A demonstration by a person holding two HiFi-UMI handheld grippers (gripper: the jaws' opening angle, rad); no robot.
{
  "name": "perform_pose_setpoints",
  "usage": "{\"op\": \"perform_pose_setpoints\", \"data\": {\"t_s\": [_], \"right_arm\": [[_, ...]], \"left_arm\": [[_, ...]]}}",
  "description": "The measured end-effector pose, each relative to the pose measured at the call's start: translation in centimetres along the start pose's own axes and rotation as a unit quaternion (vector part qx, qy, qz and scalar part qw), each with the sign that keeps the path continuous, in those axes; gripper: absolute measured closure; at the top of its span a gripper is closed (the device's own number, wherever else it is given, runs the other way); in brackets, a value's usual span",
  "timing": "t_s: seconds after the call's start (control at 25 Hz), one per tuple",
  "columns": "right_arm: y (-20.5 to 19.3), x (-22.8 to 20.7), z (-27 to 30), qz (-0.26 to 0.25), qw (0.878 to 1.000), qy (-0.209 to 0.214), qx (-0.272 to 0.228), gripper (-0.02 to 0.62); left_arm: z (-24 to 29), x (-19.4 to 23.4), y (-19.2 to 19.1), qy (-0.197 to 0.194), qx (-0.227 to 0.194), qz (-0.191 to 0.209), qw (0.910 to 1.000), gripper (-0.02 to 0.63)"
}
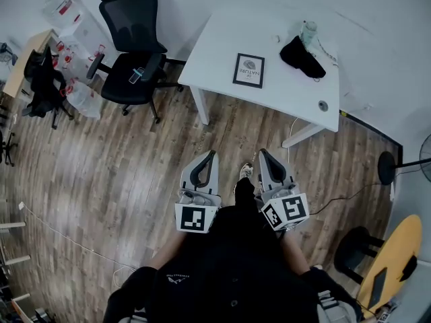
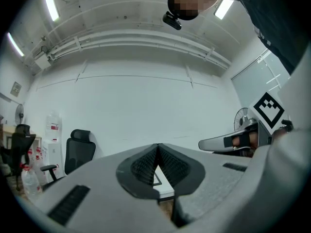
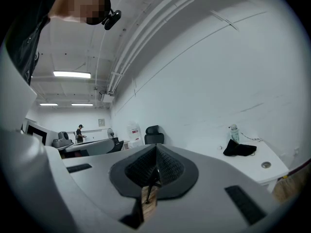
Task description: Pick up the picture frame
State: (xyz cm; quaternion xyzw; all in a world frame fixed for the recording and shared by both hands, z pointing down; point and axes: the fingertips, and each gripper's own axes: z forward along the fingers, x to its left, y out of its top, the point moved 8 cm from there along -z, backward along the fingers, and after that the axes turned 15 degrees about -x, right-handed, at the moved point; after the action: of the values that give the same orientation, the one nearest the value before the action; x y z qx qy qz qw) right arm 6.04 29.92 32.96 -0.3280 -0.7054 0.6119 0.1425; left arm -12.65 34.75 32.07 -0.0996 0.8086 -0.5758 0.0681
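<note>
Bright ceiling strip lights, sharp focus, fisheye-warped edges

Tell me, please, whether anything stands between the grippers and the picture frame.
Nothing visible does: only bare floor and open tabletop lie between the left gripper, the right gripper and the picture frame. The black cloth lies apart, to its right.

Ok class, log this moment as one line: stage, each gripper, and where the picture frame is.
stage: before pickup | left gripper: shut, empty | right gripper: shut, empty | picture frame: flat on table, untouched
</note>
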Motion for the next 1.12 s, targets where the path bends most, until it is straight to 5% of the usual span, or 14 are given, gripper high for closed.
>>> {"op": "perform_pose_setpoints", "data": {"t_s": [0.36,1.12], "right_arm": [[0.6,-5.3,5.8,0.011,1.000,0.013,-0.002,0.597],[2.1,-19.3,14.3,0.021,0.999,0.023,-0.012,0.597]], "left_arm": [[7.4,0.1,-1.2,-0.020,-0.007,-0.001,0.9998,0.600],[21.5,-1.4,-5.5,0.035,-0.029,0.015,0.9989,0.600]]}}
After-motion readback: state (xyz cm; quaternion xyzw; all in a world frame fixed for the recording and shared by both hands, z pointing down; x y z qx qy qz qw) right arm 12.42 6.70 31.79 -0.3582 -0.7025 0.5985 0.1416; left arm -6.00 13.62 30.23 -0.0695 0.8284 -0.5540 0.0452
